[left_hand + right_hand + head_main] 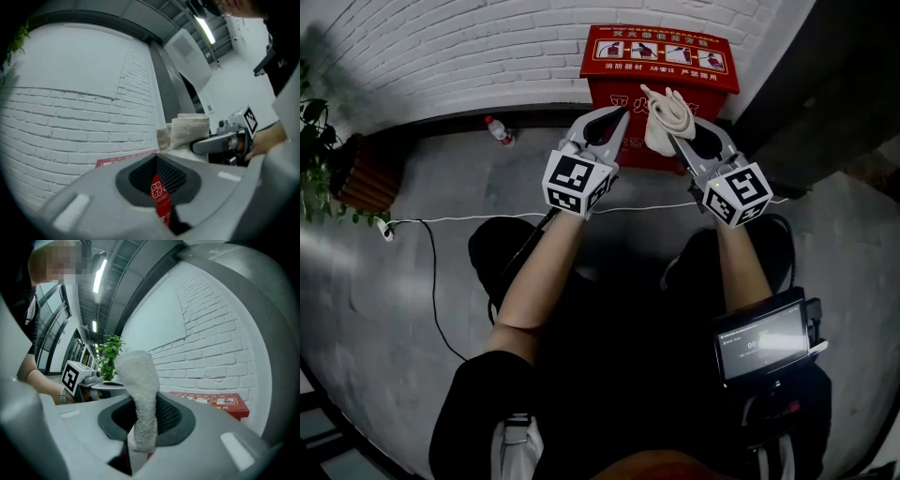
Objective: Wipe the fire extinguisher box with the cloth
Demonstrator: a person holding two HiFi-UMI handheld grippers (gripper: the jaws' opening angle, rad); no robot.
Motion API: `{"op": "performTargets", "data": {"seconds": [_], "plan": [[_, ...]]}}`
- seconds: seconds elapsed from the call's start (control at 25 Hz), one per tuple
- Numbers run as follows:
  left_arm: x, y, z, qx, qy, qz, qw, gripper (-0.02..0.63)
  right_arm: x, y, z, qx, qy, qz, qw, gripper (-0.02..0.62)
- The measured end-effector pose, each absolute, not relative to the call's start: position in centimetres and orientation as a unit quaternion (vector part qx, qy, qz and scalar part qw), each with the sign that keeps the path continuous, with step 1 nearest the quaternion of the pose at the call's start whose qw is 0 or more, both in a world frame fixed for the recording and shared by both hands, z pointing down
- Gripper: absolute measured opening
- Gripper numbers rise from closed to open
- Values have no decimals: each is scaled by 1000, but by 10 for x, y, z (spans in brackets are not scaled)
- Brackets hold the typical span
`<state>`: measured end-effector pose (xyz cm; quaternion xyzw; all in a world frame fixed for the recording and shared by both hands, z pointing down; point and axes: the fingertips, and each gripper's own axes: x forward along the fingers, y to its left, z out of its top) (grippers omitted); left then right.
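**Task object.** The red fire extinguisher box [660, 58] is positioned on the grey floor [412, 309] against the white brick wall [459, 47]. Its lid, printed with a row of instruction pictures, is seen from above in the head view. In the left gripper view only a thin strip of the lid edge is shown above the jaws. In the right gripper view the lid is seen to the right of the jaws.

**Right gripper.** The right gripper [680, 141] is held in front of the box, over its front face as seen in the head view. Its jaws are clamped on the off-white cloth [664, 114]. A folded roll of the cloth [140, 385] is seen standing up out of the jaws, with a short end hanging below them. Whether the cloth is touching the box cannot be determined.

**Left gripper.** The left gripper [621, 114] is held just beside the right one, with its tips directed at the box front. Its jaws are brought together, with only a thin slit left between the pads, through which red print is visible. Nothing is held in them.

**Surroundings.** A plastic bottle [499, 131] is lying at the wall base, left of the box. A potted plant [319, 159] is located at the far left. A white cable [487, 218] is laid across the floor.
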<state>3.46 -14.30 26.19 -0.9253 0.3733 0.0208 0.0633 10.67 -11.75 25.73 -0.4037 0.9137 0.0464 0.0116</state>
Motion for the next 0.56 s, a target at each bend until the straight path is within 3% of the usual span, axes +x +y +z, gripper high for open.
{"op": "performTargets", "data": {"seconds": [0.56], "plan": [[35,-141,268,-926,374,16,52,0,112,-115,259,-408,912,41,11,86]]}}
